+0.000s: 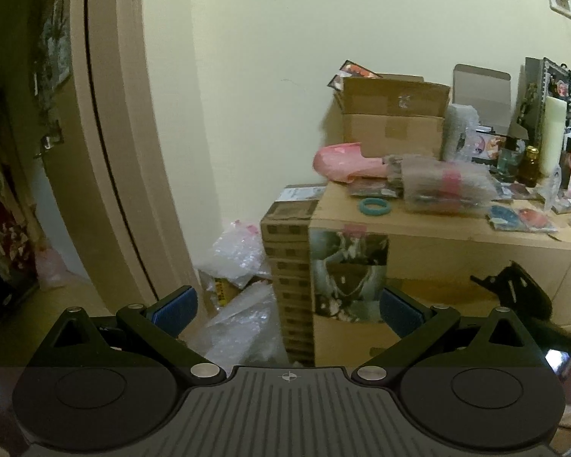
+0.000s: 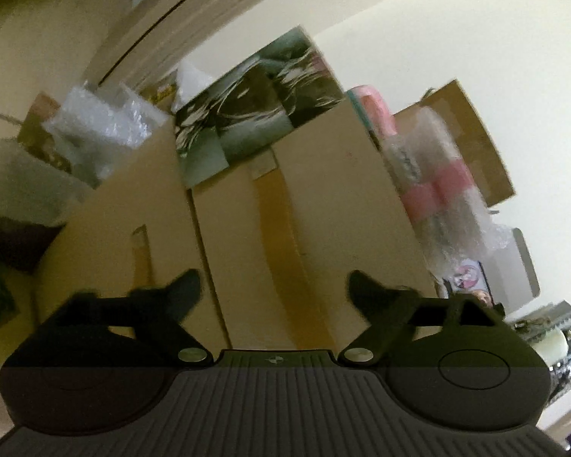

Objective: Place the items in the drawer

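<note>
Both views are lit dimly by warm, yellowish indoor light, and no direct source can be seen. Strong fisheye bending is shown at the edges, where the door frame (image 1: 106, 152) is curved and the corners are darkened. The left wrist view is fairly sharp, with slight smearing on the wrapped bundle (image 1: 443, 182). The right wrist view is tilted and heavily motion-blurred (the fingers (image 2: 184, 291) included). A darker band is laid across the bottom of each.

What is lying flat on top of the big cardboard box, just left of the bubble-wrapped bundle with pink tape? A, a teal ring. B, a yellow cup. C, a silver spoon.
A: a teal ring lies flat on the big cardboard box, left of the bubble-wrapped bundle with pink tape.
</note>
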{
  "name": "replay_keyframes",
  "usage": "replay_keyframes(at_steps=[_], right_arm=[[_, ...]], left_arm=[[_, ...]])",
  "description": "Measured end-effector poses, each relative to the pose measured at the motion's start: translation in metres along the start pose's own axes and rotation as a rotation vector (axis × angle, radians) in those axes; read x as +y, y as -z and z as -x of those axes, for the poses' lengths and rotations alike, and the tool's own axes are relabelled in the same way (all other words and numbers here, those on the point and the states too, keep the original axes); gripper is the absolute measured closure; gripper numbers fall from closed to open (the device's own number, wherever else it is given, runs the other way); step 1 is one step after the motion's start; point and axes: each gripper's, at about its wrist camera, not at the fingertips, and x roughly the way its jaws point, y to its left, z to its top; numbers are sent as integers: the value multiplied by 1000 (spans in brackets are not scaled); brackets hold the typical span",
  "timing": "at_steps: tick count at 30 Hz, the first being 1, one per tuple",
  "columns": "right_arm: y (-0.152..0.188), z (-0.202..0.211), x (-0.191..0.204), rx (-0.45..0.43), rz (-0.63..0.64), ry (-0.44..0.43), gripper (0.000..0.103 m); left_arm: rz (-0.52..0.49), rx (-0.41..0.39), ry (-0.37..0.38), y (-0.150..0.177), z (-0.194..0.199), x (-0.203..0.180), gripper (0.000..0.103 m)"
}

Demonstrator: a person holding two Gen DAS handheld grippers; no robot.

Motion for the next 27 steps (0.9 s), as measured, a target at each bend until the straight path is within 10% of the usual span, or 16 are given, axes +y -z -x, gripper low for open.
replay_keyframes(at_steps=[27], right_arm=[[44,82,-160,364,-1129,-3,1]], left_arm=[[68,136,264,-39,-74,-24,0]])
